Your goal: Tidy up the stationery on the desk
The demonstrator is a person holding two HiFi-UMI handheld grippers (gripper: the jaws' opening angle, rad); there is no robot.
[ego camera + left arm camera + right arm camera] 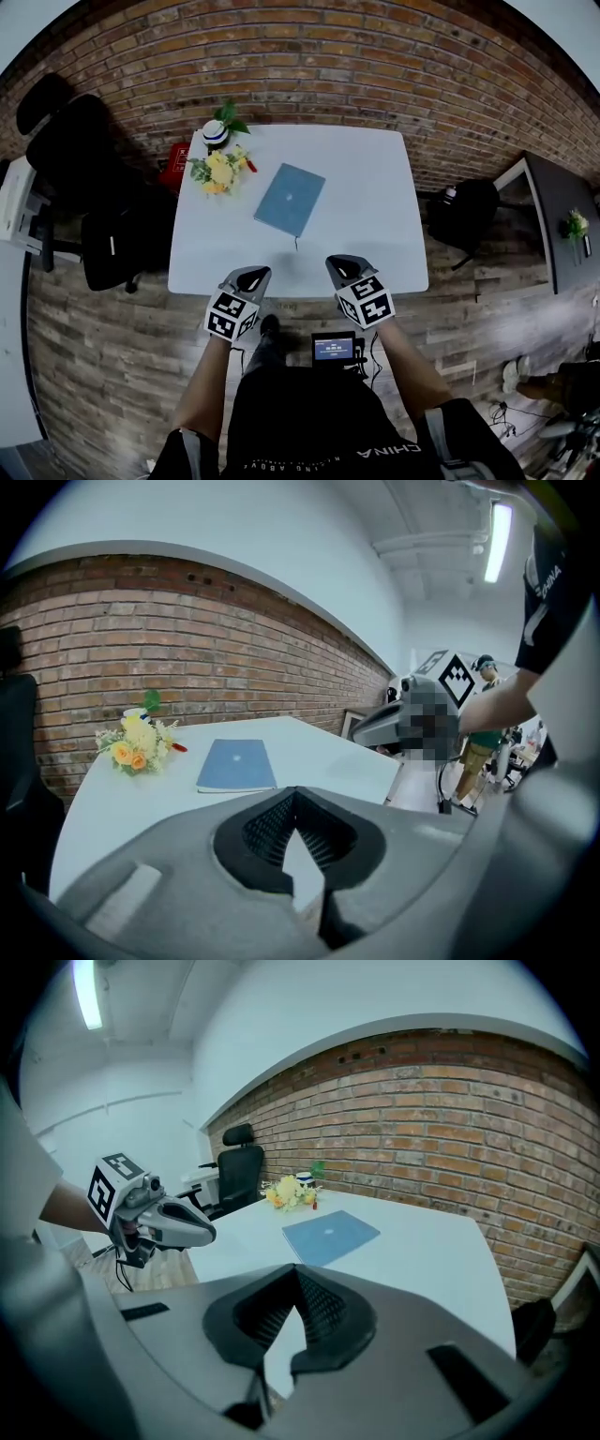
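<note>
A blue notebook (290,199) is lying flat and closed near the centre of the white surface (375,187). Its long axis is running steeply from upper right to lower left in the head view, and one corner is pointing toward the near edge. A bunch of yellow flowers (217,172) and a small striped pot (217,131) are sitting at the surface's upper left corner, apart from the notebook. A black chair (84,169) is standing to the left and a black bag (464,211) to the right. The left gripper (251,279) and the right gripper (345,269) are hovering over the near edge, both closed and empty, with nothing standing between them and the notebook.
</note>
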